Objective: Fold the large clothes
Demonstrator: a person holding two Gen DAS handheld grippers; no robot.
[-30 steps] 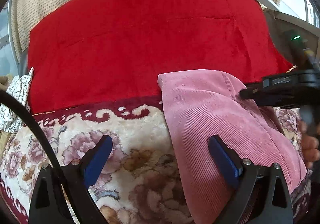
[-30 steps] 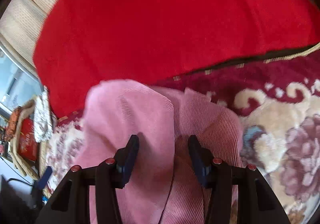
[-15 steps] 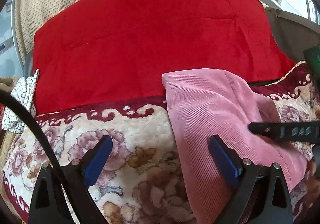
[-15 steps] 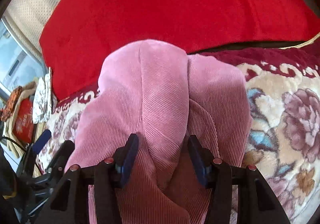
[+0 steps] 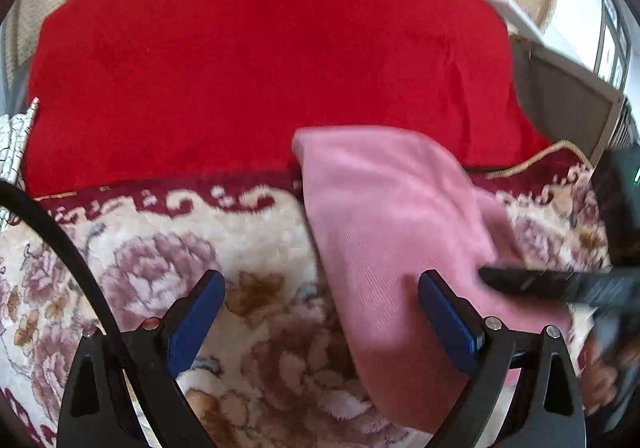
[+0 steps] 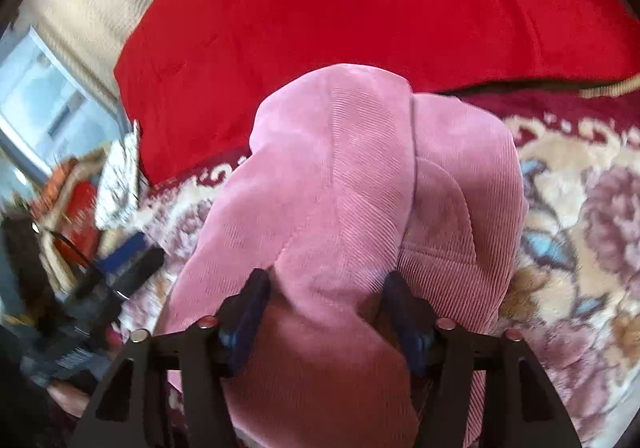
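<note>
A pink corduroy garment point(image 5: 384, 216) lies folded on a floral blanket point(image 5: 168, 248); it also fills the middle of the right wrist view point(image 6: 352, 184). My left gripper point(image 5: 320, 316) is open and empty, low over the blanket, with its right finger point(image 5: 448, 324) at the garment's left side. My right gripper point(image 6: 328, 308) has its jaws partly apart around a raised fold of the pink fabric. Its dark body point(image 5: 560, 284) reaches in from the right in the left wrist view.
A red blanket point(image 5: 260, 60) covers the surface behind the garment. A patterned white cloth point(image 6: 120, 168) and red items point(image 6: 76, 204) lie at the far left edge. A beige curtain point(image 6: 80, 0) hangs behind. A grey box point(image 5: 560, 100) stands at the right.
My right gripper has drawn back toward me along the garment, and the fold between its jaws lies lower. My left gripper has barely moved.
</note>
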